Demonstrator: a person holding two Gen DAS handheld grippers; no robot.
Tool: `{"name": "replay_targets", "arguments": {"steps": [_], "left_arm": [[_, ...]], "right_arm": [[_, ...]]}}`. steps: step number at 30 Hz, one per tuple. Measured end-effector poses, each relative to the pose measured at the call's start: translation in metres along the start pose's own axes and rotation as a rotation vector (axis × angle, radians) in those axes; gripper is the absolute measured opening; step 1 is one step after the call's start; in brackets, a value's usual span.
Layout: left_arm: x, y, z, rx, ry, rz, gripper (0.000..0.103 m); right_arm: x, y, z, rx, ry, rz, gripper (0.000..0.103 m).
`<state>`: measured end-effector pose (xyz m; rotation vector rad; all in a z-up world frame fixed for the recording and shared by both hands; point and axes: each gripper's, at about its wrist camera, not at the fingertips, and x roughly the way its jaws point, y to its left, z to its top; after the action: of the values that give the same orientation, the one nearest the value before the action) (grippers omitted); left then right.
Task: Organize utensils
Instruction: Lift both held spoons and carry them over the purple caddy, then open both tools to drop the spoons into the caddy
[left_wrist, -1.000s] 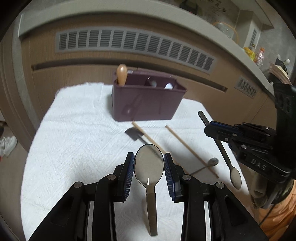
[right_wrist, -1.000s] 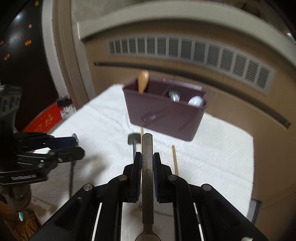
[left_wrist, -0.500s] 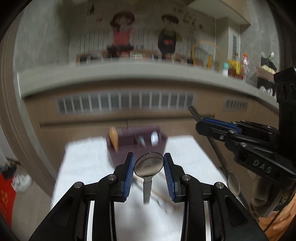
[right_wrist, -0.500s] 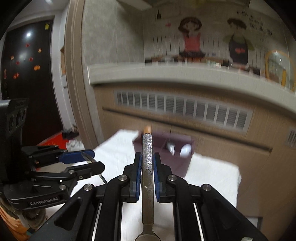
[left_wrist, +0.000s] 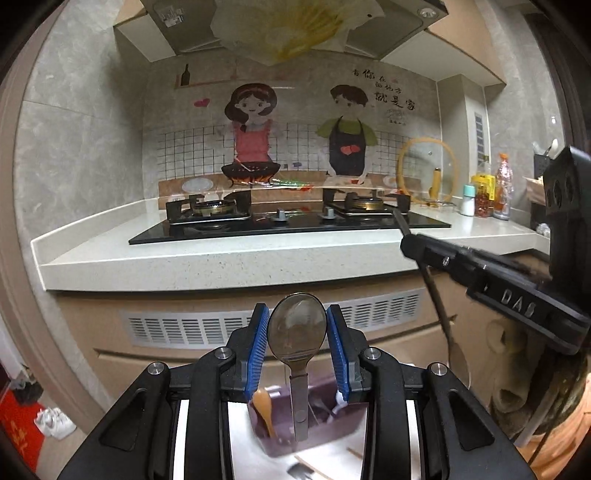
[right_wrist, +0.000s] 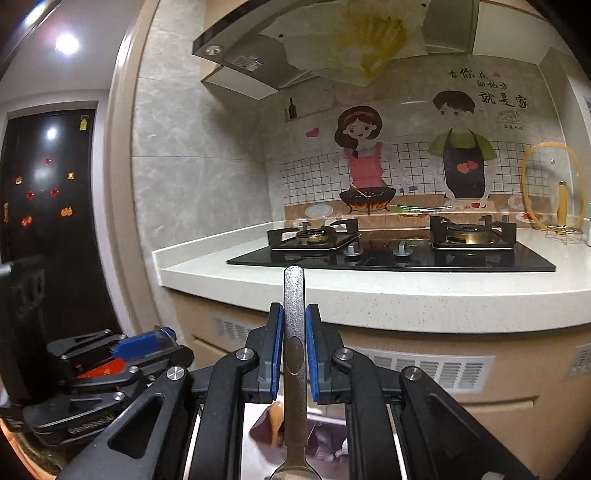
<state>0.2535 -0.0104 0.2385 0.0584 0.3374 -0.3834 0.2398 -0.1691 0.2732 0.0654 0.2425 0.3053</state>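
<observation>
Left gripper pinches the shiny round-bowled metal spoon bowl-up; right gripper clamps the speckled flat-handled steel spoon, both above the near purple plastic utensil caddy.

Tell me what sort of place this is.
A home kitchen, most likely: a gas stove set into a pale counter, a range hood above, and a cartoon cooking couple on the wall.

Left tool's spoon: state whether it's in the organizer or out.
Out. The spoon hangs handle-down, clamped in the left tool, above the organizer.
</observation>
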Motion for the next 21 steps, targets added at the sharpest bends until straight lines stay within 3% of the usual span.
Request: {"name": "replay_targets", "arguments": {"steps": [5, 12, 21], "left_arm": [[0.053, 0.015, -0.009, -0.039, 0.057, -0.021, 0.033], [0.118, 0.033, -0.047, -0.087, 0.163, -0.033, 0.033], [0.164, 0.039, -0.095, -0.130, 0.262, -0.038, 0.033]], "right_arm": [[0.047, -0.023, -0.020, 0.012, 0.023, -0.005, 0.011], [0.106, -0.049, -0.057, 0.026, 0.038, -0.058, 0.011], [0.150, -0.058, -0.109, -0.033, 0.032, -0.068, 0.011]]}}
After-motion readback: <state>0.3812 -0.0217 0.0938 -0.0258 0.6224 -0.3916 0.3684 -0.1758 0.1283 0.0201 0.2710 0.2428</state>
